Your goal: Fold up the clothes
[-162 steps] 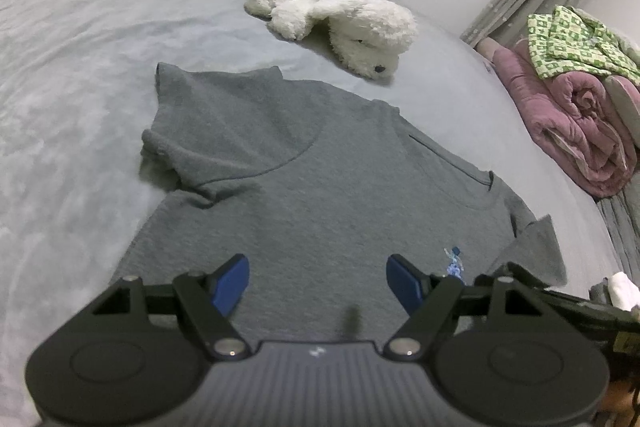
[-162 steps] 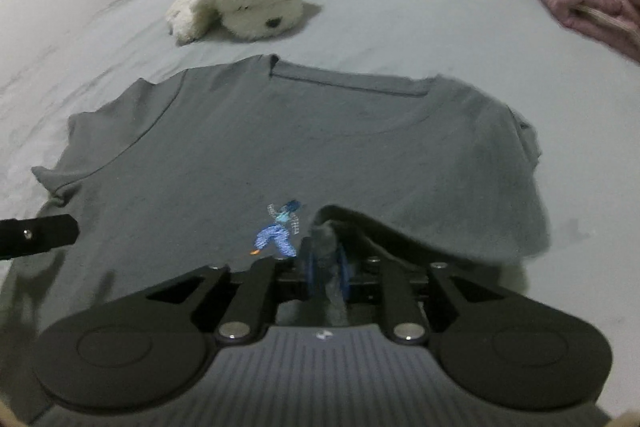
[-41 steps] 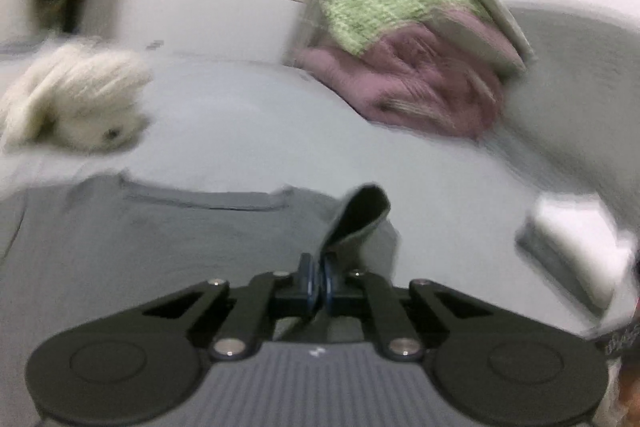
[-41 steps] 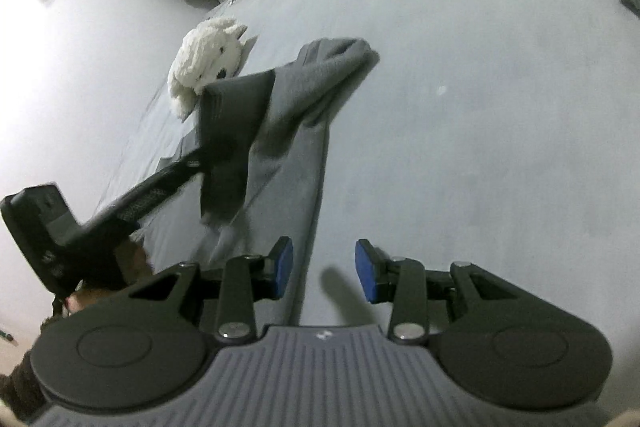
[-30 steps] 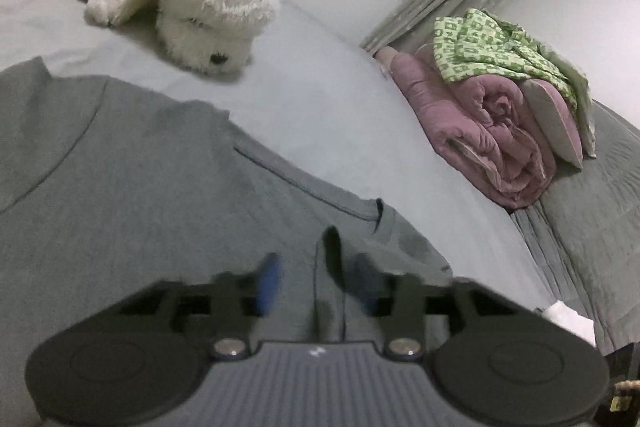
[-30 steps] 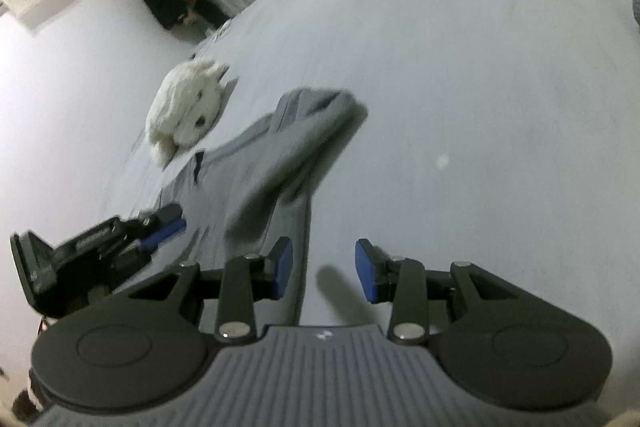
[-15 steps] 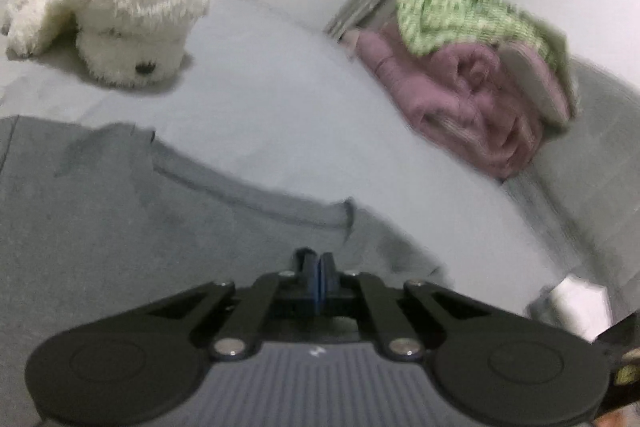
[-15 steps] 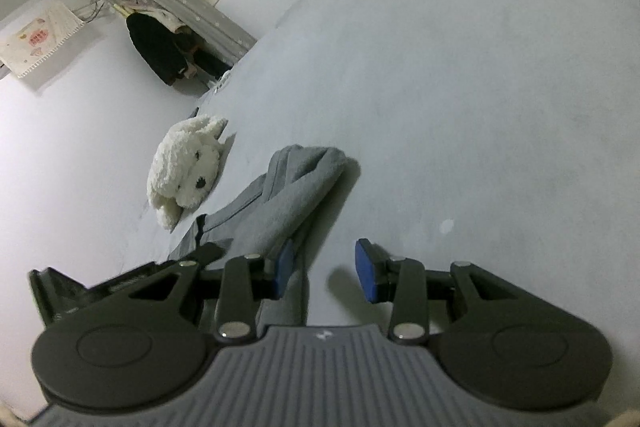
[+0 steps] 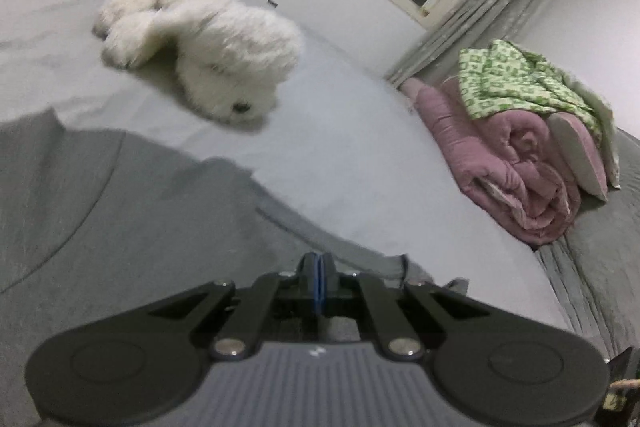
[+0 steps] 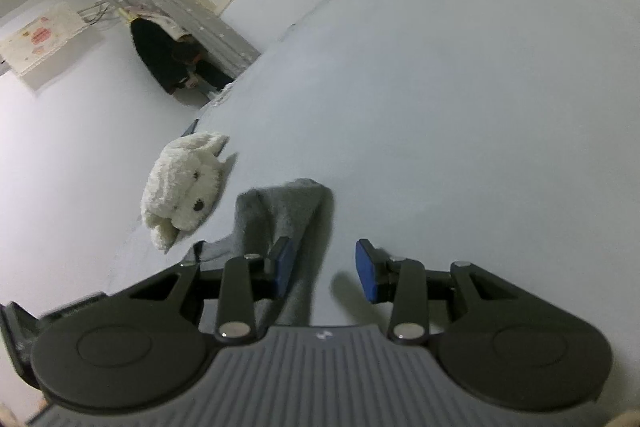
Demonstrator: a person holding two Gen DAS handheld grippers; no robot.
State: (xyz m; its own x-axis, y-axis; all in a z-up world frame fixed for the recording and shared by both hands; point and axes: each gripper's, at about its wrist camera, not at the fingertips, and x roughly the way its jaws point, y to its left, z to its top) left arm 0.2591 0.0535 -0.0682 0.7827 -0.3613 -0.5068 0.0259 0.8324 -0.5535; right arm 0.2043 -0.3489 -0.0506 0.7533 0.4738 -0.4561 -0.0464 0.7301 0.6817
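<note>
Grey T-shirt (image 9: 132, 227): is lying spread on the grey bed (image 9: 360, 163), collar toward the far edge, where a white plush dog (image 9: 208, 43) is resting.

Long axis: in the right wrist view the garment's side is running as a narrow band away from the tongs toward the plush dog.

Left gripper (image 9: 318, 281): is being held over the shirt near its collar edge, pads fully together; whether cloth is being pinched between them cannot be told.

Right gripper (image 10: 325, 269): is being held part open, nothing gripped; the shirt's side edge is lying just beside its left pad (image 10: 282, 265), so it is judged nearer that edge.

Both are being pointed moderately downward.
</note>
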